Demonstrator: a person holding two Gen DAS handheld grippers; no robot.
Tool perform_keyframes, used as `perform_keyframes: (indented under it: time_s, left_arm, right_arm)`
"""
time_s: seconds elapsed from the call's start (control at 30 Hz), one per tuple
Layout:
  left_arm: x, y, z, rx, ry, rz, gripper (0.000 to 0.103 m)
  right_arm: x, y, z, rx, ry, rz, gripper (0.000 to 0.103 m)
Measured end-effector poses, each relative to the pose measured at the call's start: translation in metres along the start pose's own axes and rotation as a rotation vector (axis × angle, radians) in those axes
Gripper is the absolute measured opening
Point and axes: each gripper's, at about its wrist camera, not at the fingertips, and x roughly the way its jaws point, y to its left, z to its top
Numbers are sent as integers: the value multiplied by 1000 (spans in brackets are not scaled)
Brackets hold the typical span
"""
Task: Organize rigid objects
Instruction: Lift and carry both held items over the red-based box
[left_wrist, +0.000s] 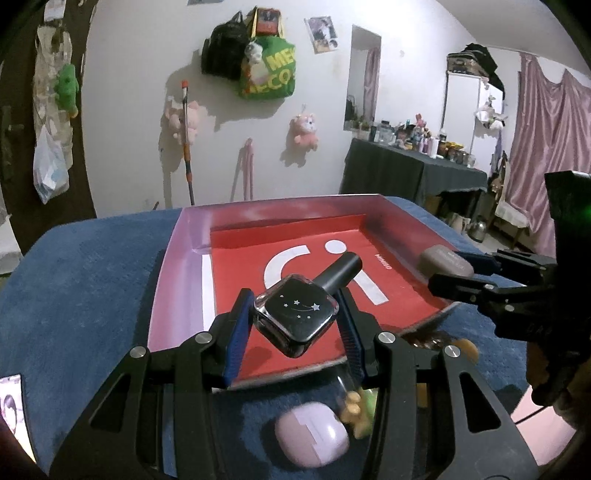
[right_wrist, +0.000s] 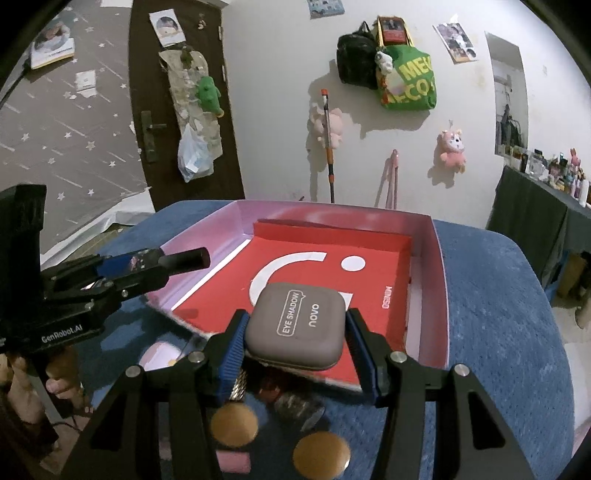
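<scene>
**Both items held over the tray, not yet set down**

The red tray (left_wrist: 177, 280) lies on the blue cloth, near its far edge. Your right gripper (right_wrist: 295, 328) is clamped on the grey eye shadow case (right_wrist: 297, 325), above the tray's near edge; it is stiff, smooth plastic, so keep the pads on its flat sides. Your left gripper (left_wrist: 291, 321) grasps the glass perfume bottle (left_wrist: 297, 319) by its body, approx. over the near edge too. The bottle is probably heavy, slippery and fragile, so set it down gently.

Glossy glass bottle (left_wrist: 295, 317); matt plastic case (right_wrist: 295, 325); probably cardboard tray (right_wrist: 439, 280).
</scene>
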Motion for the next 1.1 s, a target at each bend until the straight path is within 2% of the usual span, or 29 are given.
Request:
perform_keyframes:
  time_s: [0.23,0.57,0.9,1.1]
  left_arm:
    - [38,14,11,-26,73,9,43]
    - [83,22,17,-43,197,27,43]
    - [114,29,12,-71,321,35,43]
    - [119,32,10,-84,348,38,43]
  right_arm:
    - [36,-11,23,3,64,-34,56]
    - [84,-30,36,47,185,-75,56]
    - [114,-38,35,57,309,-88,56]
    - [127,-38,28,62,369,-90,56]
